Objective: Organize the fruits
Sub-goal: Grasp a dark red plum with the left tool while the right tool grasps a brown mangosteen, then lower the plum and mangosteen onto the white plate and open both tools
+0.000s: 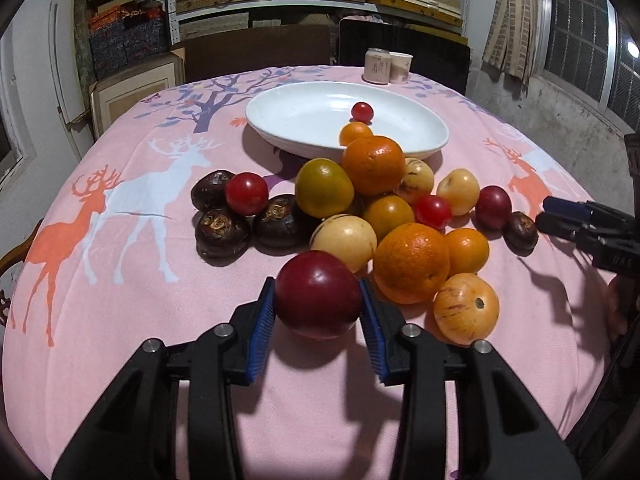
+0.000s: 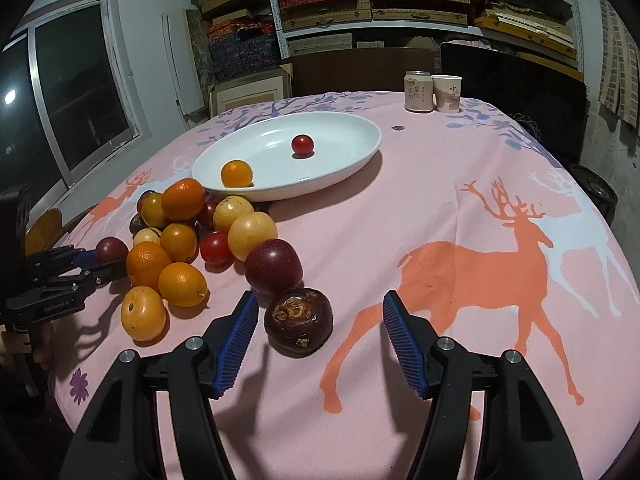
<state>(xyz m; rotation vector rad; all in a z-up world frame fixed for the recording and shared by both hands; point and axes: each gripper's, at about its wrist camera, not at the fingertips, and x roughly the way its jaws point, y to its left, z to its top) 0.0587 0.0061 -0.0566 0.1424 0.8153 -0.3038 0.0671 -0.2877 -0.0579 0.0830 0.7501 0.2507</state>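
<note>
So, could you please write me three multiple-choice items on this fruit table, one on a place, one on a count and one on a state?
1. Where do the can and paper cup stand?
A. In the dish
B. On the table's far side
C. Among the fruit

2. How many fruits lie in the white dish?
A. None
B. Two
C. Five

3. What is the left gripper doing?
A. Clamping a dark red plum
B. Hanging open over bare cloth
C. Holding the can

Answers: 1 B, they sit beyond the dish; 2 B, one small orange and one cherry tomato; 3 A, both pads press its sides.
</note>
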